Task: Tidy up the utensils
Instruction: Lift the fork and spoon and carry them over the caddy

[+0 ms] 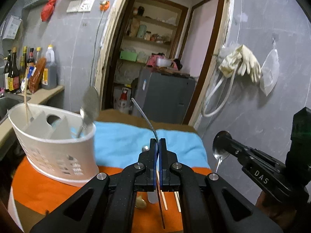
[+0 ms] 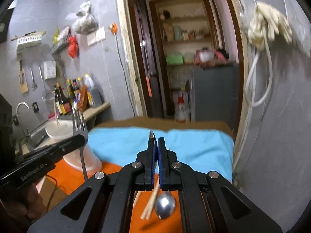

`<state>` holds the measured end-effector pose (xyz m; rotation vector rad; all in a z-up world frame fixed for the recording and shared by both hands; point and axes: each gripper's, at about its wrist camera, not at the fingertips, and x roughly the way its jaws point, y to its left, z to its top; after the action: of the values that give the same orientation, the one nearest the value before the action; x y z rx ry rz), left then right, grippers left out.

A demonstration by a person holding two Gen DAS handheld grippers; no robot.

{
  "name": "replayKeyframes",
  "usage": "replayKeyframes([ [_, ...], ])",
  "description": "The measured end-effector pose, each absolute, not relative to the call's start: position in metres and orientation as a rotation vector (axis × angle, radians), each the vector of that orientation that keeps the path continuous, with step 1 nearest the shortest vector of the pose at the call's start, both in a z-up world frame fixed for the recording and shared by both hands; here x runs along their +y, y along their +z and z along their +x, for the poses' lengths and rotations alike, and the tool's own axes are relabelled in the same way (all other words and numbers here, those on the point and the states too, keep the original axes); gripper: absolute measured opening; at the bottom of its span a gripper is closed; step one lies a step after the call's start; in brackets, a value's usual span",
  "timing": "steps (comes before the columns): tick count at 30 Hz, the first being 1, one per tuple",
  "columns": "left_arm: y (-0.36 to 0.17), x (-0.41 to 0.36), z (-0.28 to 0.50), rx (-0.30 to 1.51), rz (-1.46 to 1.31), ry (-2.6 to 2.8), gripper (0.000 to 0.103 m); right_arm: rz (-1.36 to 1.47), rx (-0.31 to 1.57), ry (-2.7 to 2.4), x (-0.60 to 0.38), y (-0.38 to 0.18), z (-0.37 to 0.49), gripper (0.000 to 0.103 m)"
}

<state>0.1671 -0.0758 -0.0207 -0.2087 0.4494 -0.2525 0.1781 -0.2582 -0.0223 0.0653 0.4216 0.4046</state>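
Note:
My left gripper [image 1: 157,141] is shut on a metal fork [image 1: 147,119], seen edge-on; in the right wrist view the fork's [image 2: 79,122] tines point up beside that gripper [image 2: 77,141]. My right gripper [image 2: 156,141] is shut on a metal spoon [image 2: 164,206], whose bowl hangs below the jaws; in the left wrist view it [image 1: 220,153] shows at the right, where the right gripper [image 1: 223,137] holds it. A white utensil holder [image 1: 56,149] at the left holds a spoon [image 1: 90,106] and a chopstick [image 1: 25,104].
An orange mat [image 1: 58,194] and a blue cloth [image 1: 120,143] cover the table. Chopsticks [image 2: 149,205], another spoon [image 1: 140,203] and a white utensil [image 1: 152,197] lie on the mat. A sink [image 1: 7,103], sauce bottles [image 1: 29,69] and a doorway [image 1: 161,58] lie beyond.

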Motion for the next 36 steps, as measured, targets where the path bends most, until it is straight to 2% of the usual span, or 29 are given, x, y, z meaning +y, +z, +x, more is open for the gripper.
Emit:
replayKeyframes([
  [10, 0.042, 0.002, 0.159, 0.292, -0.267, -0.227, 0.0, 0.093, 0.201, 0.467, -0.201, 0.042, 0.178, 0.001],
  [17, 0.065, 0.059, 0.167, 0.181, -0.229, -0.13, 0.0, 0.085, 0.102, 0.52, -0.151, 0.061, 0.185, 0.001],
  [26, 0.046, 0.121, 0.181, 0.137, -0.189, 0.008, 0.0, -0.008, 0.068, 0.523, -0.1, 0.037, 0.192, 0.001],
  [36, 0.008, 0.133, 0.186, 0.109, -0.115, 0.097, 0.0, -0.097, 0.072, 0.523, -0.068, 0.005, 0.197, 0.001],
])
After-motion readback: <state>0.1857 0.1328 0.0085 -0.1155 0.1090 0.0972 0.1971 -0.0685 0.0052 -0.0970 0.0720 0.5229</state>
